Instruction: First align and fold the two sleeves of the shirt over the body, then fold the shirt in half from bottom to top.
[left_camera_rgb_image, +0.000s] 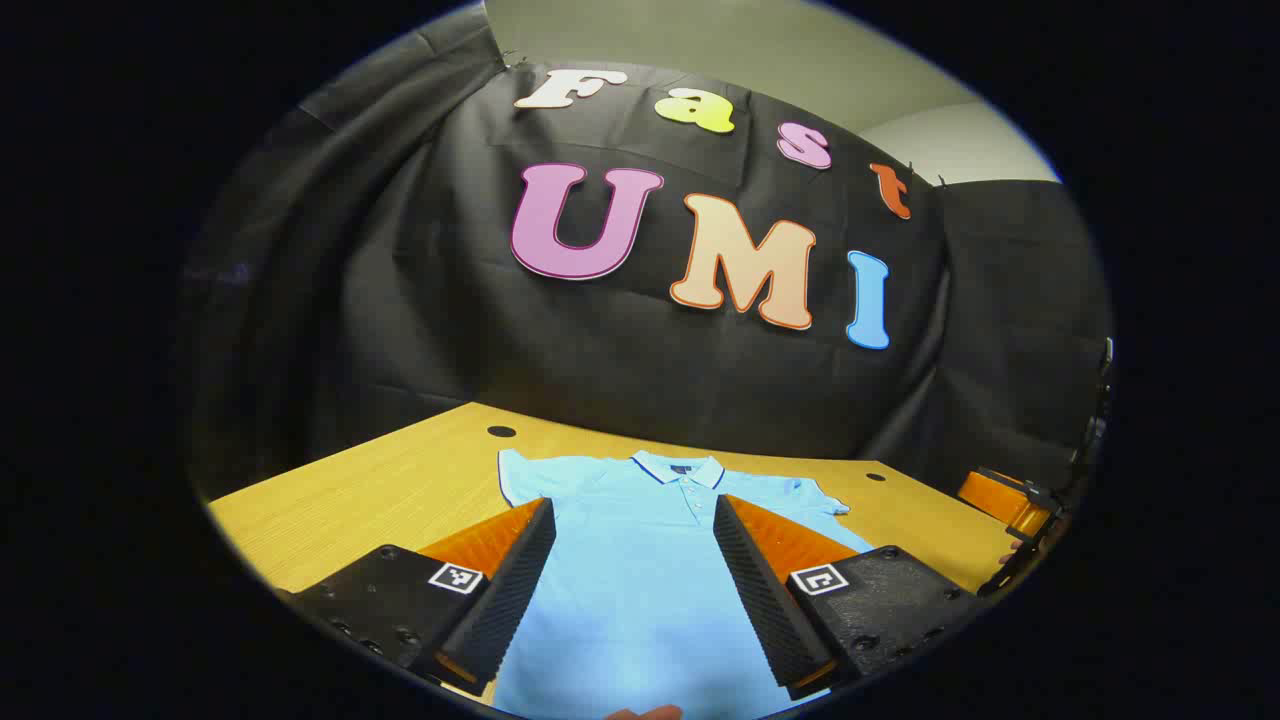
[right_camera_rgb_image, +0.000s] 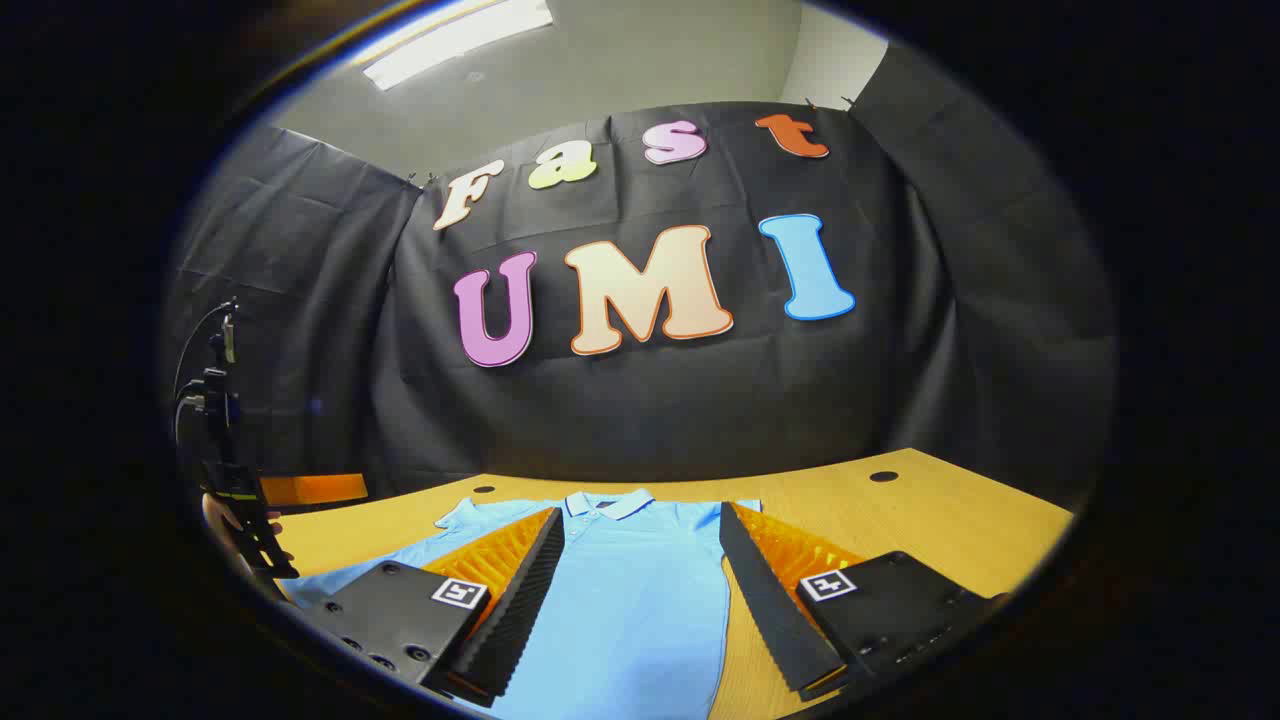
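Light blue polo shirt (left_camera_rgb_image: 640, 560) flat on the wooden table (left_camera_rgb_image: 380, 490) — collar away, body between both sets of jaws. Left gripper (left_camera_rgb_image: 634, 520) and right gripper (right_camera_rgb_image: 640, 535) — jaws spread, holding nothing.

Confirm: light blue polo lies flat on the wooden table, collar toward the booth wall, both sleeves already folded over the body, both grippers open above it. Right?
Not quite. The sleeves are not folded yet: in the left gripper view both stick out sideways from the polo, flat on the table. The rest holds: collar toward the wall, left gripper and right gripper open above it.
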